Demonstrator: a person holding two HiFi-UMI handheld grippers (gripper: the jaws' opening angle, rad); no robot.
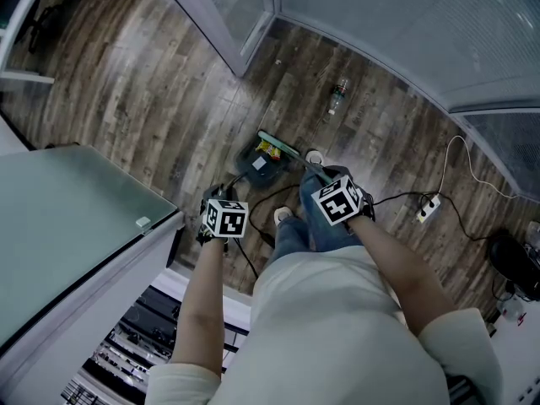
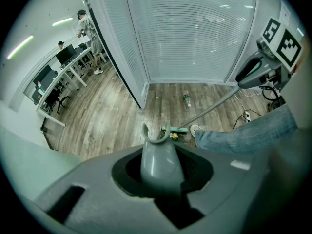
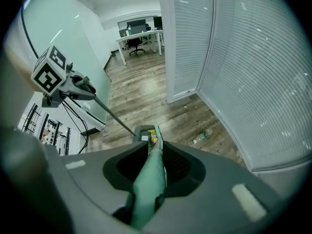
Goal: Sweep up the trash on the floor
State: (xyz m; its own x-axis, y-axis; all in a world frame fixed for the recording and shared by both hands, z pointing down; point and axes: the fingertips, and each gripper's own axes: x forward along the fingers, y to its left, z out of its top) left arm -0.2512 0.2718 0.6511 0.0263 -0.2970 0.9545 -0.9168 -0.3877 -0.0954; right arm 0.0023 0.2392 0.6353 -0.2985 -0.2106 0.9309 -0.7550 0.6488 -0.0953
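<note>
Down on the wood floor (image 1: 169, 99) the dark dustpan (image 1: 256, 169) sits just ahead of the person's shoe (image 1: 314, 156), with yellow trash (image 1: 270, 149) at its mouth and the green broom head (image 1: 280, 146) touching that far edge. The left gripper (image 2: 158, 172) has its jaws clamped on the grey dustpan handle (image 2: 157, 155). The right gripper (image 3: 148, 191) is part-closed, gripping the green broom handle (image 3: 152, 172). A plastic bottle (image 1: 338, 96) lies well apart, nearer the glass wall (image 1: 405, 24)
</note>
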